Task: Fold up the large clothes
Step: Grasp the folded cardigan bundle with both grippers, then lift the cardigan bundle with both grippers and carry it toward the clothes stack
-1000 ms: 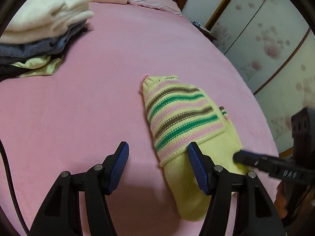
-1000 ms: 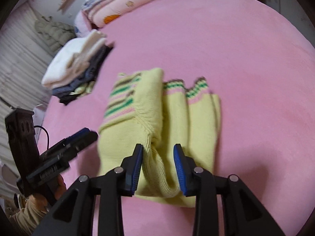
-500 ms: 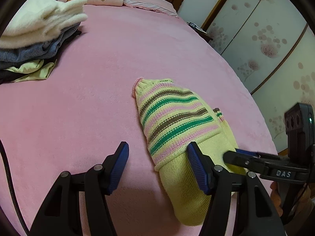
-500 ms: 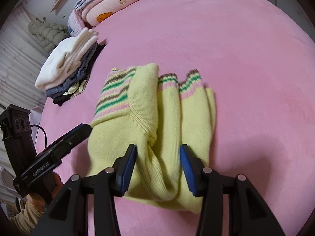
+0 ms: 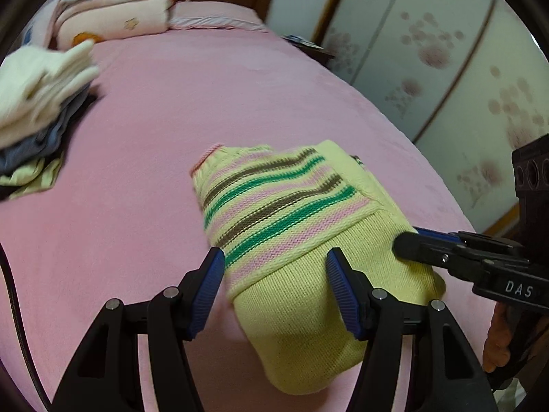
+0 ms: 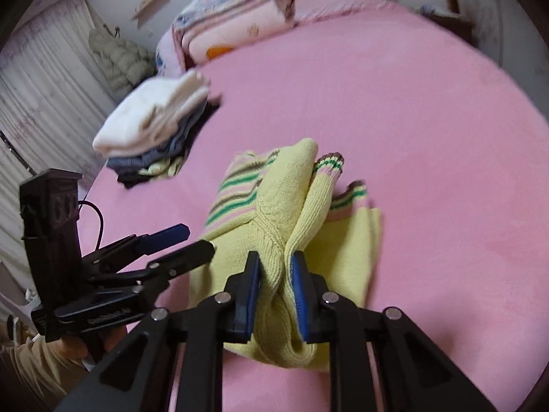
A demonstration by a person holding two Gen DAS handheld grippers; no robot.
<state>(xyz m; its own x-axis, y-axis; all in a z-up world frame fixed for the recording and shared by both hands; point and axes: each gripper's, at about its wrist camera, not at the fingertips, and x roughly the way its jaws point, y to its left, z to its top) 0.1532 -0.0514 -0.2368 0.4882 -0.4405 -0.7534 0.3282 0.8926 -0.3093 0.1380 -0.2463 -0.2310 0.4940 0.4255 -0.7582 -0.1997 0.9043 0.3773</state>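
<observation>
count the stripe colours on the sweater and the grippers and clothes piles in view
Stripe colours on the yellow striped sweater: 3 (pink, brown, green)
Grippers: 2, left gripper open, right gripper shut on the sweater
Piles: 2, folded clothes stack, folded bedding stack
Total: 7

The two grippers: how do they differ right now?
The right gripper has its jaws pinched shut on a bunched fold of the yellow sweater; the left gripper has jaws spread wide, straddling the sweater without clamping it. Both are black with blue pads, over the pink bed.
</observation>
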